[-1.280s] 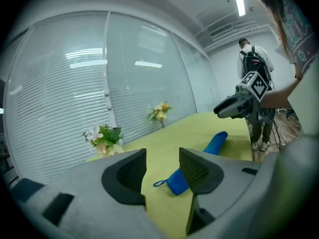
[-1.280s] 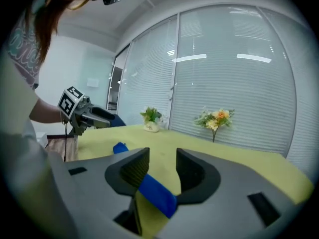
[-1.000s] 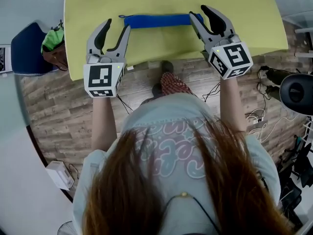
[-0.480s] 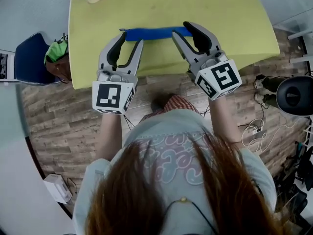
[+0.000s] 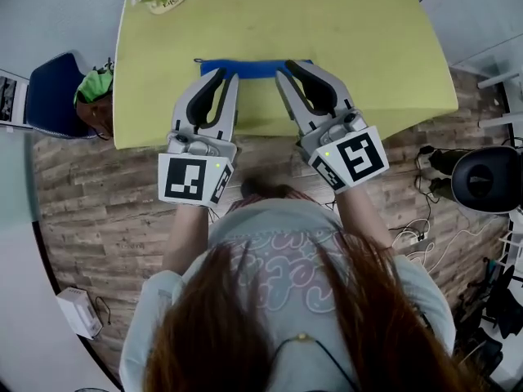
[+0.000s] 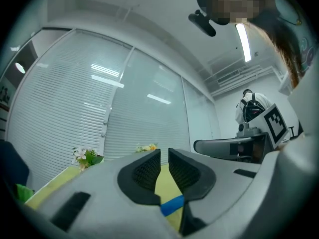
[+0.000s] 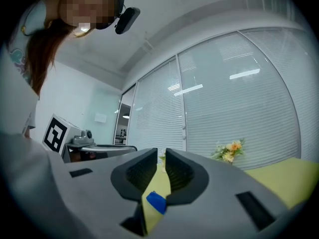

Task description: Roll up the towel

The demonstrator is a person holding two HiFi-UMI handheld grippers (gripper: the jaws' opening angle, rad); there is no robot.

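Head view: the blue towel [image 5: 253, 69] lies as a narrow strip on the yellow table [image 5: 368, 39], upper middle of the frame. The tips of the left gripper [image 5: 226, 75] and right gripper [image 5: 286, 68] overlap its ends.

Left gripper view: the jaws have just been closing. They stand a narrow slit apart with nothing between them, and the towel [image 6: 172, 205] shows low, beyond them.

Right gripper view: these jaws have also just been closing to a slim, empty gap. The towel's end [image 7: 156, 202] sits below centre.
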